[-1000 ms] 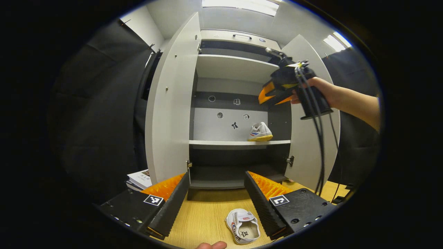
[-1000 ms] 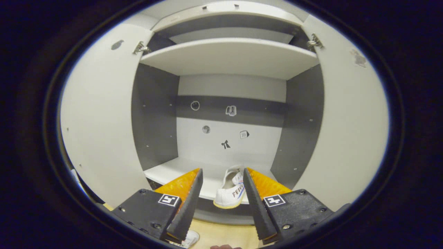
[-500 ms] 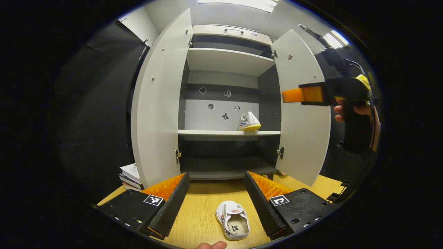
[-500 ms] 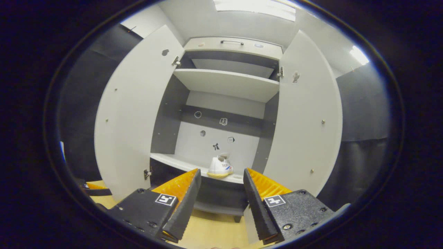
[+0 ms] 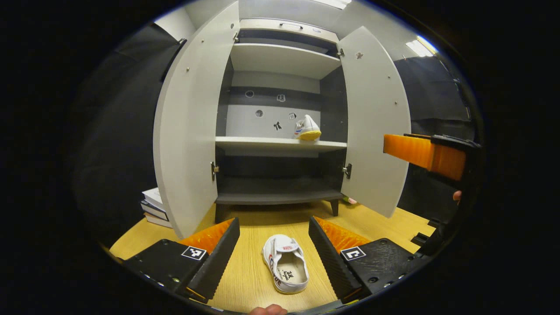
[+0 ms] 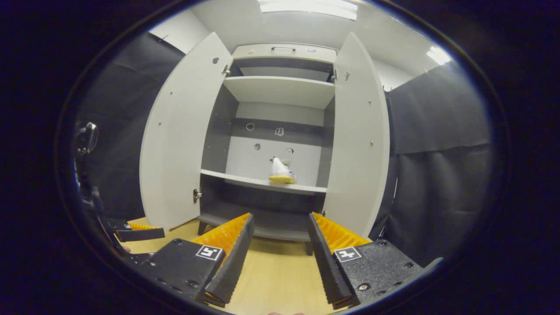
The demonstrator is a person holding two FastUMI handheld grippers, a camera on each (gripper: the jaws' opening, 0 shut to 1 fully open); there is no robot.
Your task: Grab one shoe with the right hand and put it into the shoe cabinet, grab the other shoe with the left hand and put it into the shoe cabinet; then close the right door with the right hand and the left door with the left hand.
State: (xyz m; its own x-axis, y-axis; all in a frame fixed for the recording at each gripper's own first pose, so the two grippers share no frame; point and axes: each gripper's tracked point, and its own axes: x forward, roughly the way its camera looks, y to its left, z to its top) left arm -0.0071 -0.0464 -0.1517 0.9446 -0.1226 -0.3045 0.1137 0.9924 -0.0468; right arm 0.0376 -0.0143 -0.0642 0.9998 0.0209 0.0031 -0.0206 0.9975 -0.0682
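A white shoe (image 5: 285, 267) lies on the wooden floor (image 5: 376, 223) in the left gripper view, between the fingers of my open left gripper (image 5: 274, 247), which hangs above it without touching. The other white shoe (image 5: 307, 127) (image 6: 280, 171) stands on the middle shelf of the shoe cabinet (image 5: 280, 144) (image 6: 267, 186), towards the right. Both cabinet doors stand wide open: the left door (image 5: 188, 131) (image 6: 177, 135) and the right door (image 5: 374, 127) (image 6: 358, 140). My right gripper (image 6: 279, 245) is open and empty, well back from the cabinet; it also appears at the right edge (image 5: 426, 155) of the left gripper view.
A stack of books (image 5: 154, 208) lies on the floor left of the cabinet. Black cloth walls (image 6: 437, 175) close the booth on both sides. A fingertip (image 5: 267, 310) shows at the bottom edge of the left gripper view.
My right gripper has pulled back out of the cabinet, leaving the shoe on the shelf. My left gripper has drawn back and tipped down, so the floor shoe sits more centred between its fingers.
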